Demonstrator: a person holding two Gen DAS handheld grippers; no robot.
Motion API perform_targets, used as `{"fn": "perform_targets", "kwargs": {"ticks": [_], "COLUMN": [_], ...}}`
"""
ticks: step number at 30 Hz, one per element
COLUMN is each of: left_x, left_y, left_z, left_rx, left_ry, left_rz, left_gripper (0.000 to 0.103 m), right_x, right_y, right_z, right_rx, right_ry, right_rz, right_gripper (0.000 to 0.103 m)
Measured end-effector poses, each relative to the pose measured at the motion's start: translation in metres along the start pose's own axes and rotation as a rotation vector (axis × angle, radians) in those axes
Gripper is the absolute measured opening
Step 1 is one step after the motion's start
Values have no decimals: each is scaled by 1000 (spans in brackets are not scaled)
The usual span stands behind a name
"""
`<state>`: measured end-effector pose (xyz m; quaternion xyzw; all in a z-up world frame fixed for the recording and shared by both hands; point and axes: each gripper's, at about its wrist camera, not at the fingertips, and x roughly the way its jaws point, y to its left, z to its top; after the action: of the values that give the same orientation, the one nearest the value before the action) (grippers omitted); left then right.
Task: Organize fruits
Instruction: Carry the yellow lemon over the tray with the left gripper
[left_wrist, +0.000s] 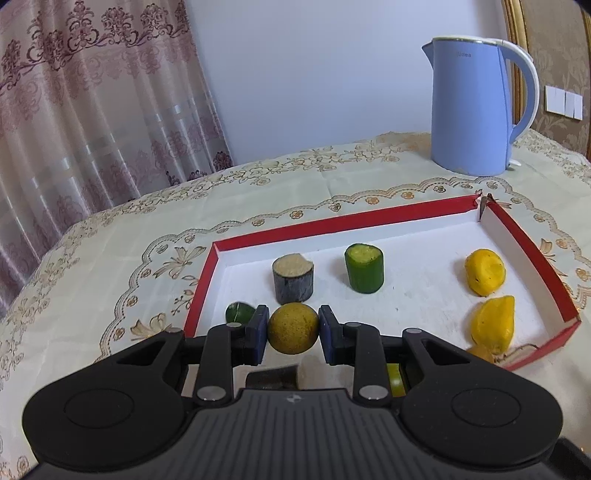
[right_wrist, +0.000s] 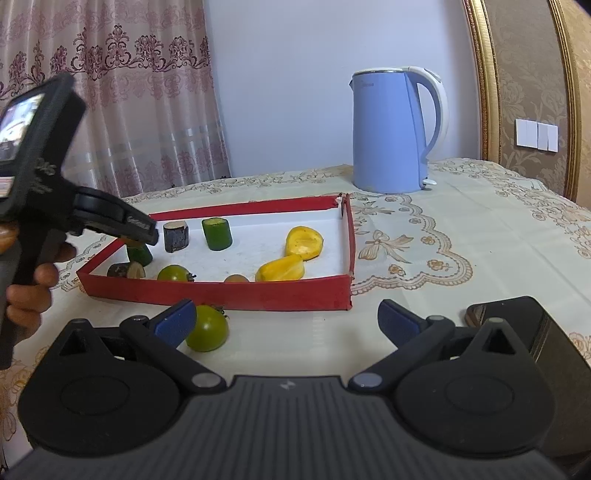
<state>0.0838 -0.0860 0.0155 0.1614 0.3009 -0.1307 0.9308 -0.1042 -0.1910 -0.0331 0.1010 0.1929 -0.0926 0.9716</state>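
Left wrist view: left gripper (left_wrist: 293, 334) is clamped on a round yellow-brown fruit (left_wrist: 293, 328), held over the near-left part of the red tray (left_wrist: 332, 222). Right gripper (right_wrist: 286, 321) gapes empty; green tomato (right_wrist: 207, 328) sits outside the tray, touching its left finger (right_wrist: 175, 322).

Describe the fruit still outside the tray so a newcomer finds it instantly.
Start at the red-rimmed tray on the patterned tablecloth. Just in front of its near wall, beside the open right gripper, sits a green tomato. It is the only fruit on the cloth; a similar green tomato lies inside the tray.
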Motion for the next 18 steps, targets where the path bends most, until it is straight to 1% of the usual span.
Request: {"fn": "perform_targets", "kwargs": {"ticks": [9, 18], "left_x": [22, 38], "left_y": [-10, -17], "left_z": [15, 21], "left_rx": [21, 37], "left_ry": [15, 38], "left_rz": [16, 25], "left_gripper": [28, 28], "right_x": [-3, -1], "right_y": [-5, -6], "right_z": [1, 1], "right_rx": [7, 4], "right_ry": [-4, -1], "right_rz": [-4, 3], "right_gripper": [103, 103]}}
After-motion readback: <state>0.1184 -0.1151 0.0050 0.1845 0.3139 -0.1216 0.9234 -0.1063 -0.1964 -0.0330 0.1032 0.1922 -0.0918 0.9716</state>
